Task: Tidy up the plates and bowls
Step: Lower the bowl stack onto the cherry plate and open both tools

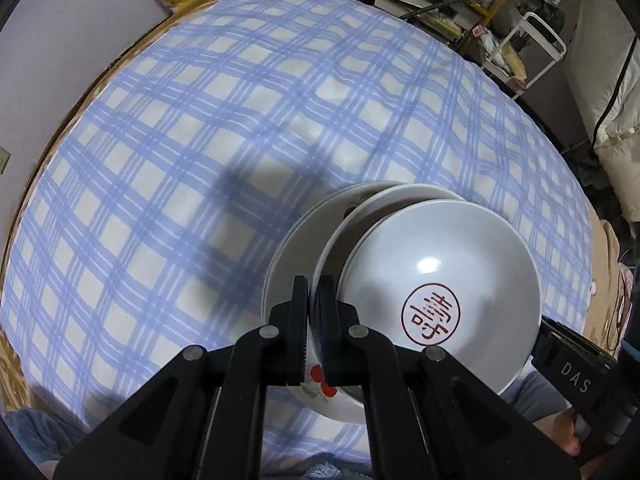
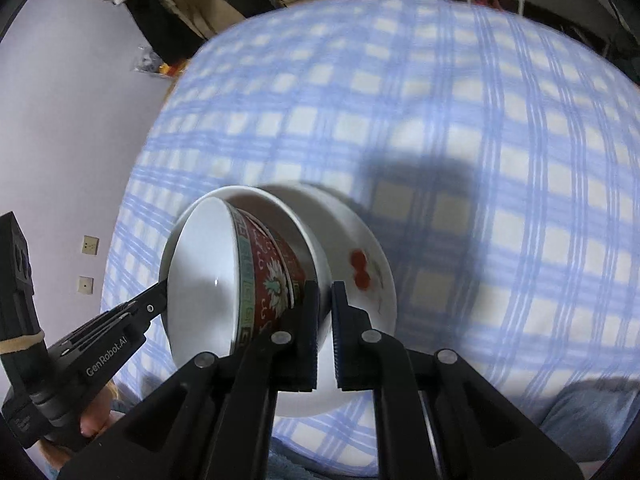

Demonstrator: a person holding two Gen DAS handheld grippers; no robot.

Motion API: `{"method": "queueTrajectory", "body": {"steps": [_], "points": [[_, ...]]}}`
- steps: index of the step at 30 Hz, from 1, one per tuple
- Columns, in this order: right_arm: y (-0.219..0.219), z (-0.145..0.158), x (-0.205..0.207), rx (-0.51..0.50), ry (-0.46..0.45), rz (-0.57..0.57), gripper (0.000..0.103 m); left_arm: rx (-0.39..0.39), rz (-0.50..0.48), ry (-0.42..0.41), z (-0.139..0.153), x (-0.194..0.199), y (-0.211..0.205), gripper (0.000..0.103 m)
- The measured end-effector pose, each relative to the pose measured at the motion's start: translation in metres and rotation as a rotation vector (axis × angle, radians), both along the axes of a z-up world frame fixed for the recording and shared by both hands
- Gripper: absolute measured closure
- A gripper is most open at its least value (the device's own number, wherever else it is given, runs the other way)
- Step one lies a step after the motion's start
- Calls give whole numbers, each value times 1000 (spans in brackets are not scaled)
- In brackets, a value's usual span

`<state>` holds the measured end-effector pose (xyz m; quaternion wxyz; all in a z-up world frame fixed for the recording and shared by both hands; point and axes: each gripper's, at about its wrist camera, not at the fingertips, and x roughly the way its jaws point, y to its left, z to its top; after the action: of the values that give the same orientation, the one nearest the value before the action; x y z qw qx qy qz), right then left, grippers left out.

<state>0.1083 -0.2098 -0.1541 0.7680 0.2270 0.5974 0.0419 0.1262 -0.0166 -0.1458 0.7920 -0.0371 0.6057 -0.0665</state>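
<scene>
Two readable labels — "DAS" on right gripper [image 1: 576, 368], "GenRobot.AI" on left gripper [image 2: 108, 356].

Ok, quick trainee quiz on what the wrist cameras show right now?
1. True or false: the bowl with the red seal mark sits nested inside a larger white bowl.
2. What is painted on the plate under the bowls? A) a blue fish B) a red fruit motif C) nothing
3. Fill in: the checked tablecloth is white and ____.

Key: 1 true; 2 B; 3 blue.
</scene>
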Motion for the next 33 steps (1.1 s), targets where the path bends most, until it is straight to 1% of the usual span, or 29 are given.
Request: {"method": "queueTrajectory", "body": {"steps": [3, 5, 6, 8, 13, 17, 20, 21, 22, 23, 24, 25, 26, 27, 28, 30, 31, 32, 33], "points": [[-5, -2, -4, 22, -31, -25, 93, 7, -11, -12, 0, -2, -2, 99], [-7, -3, -6, 26, -50, -26, 93, -5, -6, -20, -1, -4, 0, 99], [-6, -2, -7, 21, -64, -19, 93, -13, 0, -23, 1, -4, 2, 98], [-7, -1, -8, 15, -77, -13, 93, -5, 3, -32, 2, -7, 4, 95], [-8, 1, -10, 21, -102, -21, 93, 50, -21, -76, 10, -15, -2, 91], [-12, 16, -16, -7, -152, -27, 93, 84, -28, -128, 22, -24, -3, 88], [-17, 31, -24, -40, -198, -40, 88, 122, -21, -190, 37, -35, -1, 86], [-18, 37, -27, -56, -218, -39, 81, 139, -19, -216, 43, -40, 0, 84], [-19, 43, -30, -66, -234, -36, 68, 165, -19, -259, 51, -47, 0, 83], [-19, 51, -33, -79, -263, -30, 62, 180, -21, -289, 58, -53, 1, 78], [-20, 59, -38, -94, -297, -26, 53, 204, -21, -326, 65, -60, 2, 69], [-19, 69, -44, -119, -336, -22, 48, 241, -22, -381, 75, -69, 1, 64], [-19, 76, -47, -143, -363, -15, 45, 257, -27, -423, 83, -76, 0, 52], [-18, 83, -51, -169, -392, -11, 41, 268, -36, -457, 90, -82, 0, 46], [-18, 89, -56, -192, -425, -10, 37, 277, -41, -479, 96, -87, -1, 44], [-19, 101, -66, -224, -486, -20, 32, 297, -43, -542, 108, -100, -3, 33], [-20, 106, -70, -224, -505, -27, 28, 299, -41, -569, 113, -106, -3, 29], [-23, 110, -75, -213, -520, -36, 26, 304, -38, -596, 117, -112, -3, 24], [-25, 113, -79, -202, -535, -46, 22, 312, -33, -624, 121, -117, -3, 21]]}}
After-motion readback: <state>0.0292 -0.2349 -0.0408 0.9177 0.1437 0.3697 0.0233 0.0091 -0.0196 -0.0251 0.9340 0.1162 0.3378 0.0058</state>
